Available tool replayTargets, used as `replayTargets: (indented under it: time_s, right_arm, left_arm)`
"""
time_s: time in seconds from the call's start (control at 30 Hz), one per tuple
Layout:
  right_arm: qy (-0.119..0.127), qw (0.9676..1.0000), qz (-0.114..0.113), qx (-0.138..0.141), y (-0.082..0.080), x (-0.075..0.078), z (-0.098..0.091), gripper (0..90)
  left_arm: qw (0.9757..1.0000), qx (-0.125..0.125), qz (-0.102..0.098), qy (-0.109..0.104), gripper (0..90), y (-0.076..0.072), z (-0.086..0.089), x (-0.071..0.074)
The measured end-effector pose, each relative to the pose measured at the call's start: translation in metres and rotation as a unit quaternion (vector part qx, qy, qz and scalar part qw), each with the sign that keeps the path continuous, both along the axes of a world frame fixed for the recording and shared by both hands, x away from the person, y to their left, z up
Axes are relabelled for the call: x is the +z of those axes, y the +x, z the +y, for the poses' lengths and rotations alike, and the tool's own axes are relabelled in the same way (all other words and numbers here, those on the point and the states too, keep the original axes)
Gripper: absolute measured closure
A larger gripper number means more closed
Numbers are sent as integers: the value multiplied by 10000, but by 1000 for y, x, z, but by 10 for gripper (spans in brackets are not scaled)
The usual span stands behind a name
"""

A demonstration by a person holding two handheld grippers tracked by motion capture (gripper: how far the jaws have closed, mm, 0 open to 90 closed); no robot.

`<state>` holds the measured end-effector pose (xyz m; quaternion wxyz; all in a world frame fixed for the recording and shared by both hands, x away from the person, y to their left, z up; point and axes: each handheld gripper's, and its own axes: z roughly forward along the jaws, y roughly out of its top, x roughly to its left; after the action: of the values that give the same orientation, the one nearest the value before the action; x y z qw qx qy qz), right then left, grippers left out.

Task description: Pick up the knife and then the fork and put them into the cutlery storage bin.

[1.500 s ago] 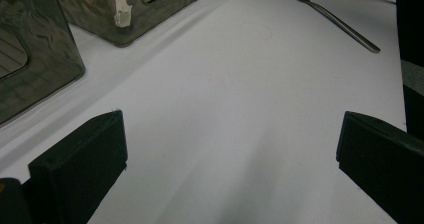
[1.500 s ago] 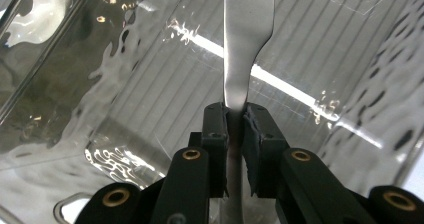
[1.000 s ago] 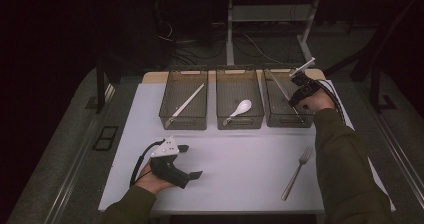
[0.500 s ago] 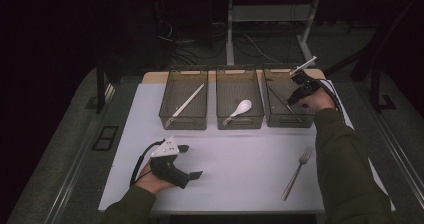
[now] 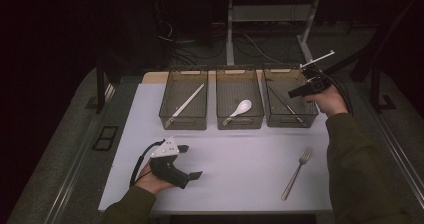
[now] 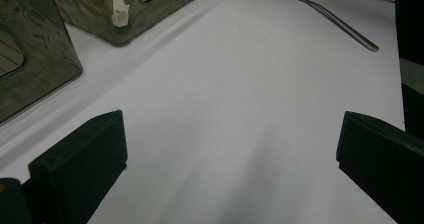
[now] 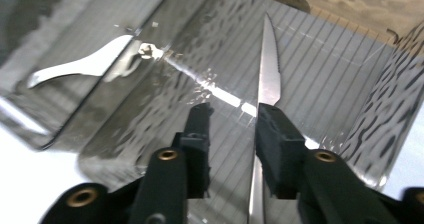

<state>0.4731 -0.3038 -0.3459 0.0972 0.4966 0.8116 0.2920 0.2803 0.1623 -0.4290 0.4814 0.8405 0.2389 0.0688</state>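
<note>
A knife (image 7: 270,69) lies flat on the bottom of the right clear bin (image 5: 295,122), its serrated blade pointing away. My right gripper (image 7: 232,119) hovers just above it, open by a narrow gap, with the handle passing under the right jaw. In the high view the right gripper (image 5: 295,92) is at the bin's far right corner. My left gripper (image 5: 191,161) rests on the white table near the front left, open wide and empty (image 6: 230,144). A metal fork (image 5: 297,173) lies on the table at the front right.
The middle bin (image 5: 240,122) holds a white spoon (image 5: 239,109). The left bin (image 5: 182,123) holds a long pale utensil (image 5: 186,104). All three bins stand in a row at the table's far side. Dark floor and cables lie beyond.
My right gripper has shifted slightly to the right above the right bin. The left gripper and the fork have not moved.
</note>
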Motion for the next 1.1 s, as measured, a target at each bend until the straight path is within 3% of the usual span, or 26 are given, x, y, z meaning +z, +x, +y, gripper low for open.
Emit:
replayTargets:
  time_s: [0.13, 0.33, 0.63, 1.1]
  right_arm:
    - [55, 9998, -144, 95, -17, 7, -6, 773]
    - [63, 9996, -169, 240, -43, 10, -16, 891]
    - [-37, 9989, -259, 397, -81, 9, -24, 895]
    - [-264, 9987, -198, 383, -127, -13, -35, 896]
  left_arm:
    - [10000, 21, 9, 13, 0, 0, 0, 0]
    - [10000, 42, -1, 21, 0, 0, 0, 0]
    - [10000, 64, 1, 23, 0, -1, 0, 0]
    - [10000, 87, 19, 40, 0, -1, 1, -1]
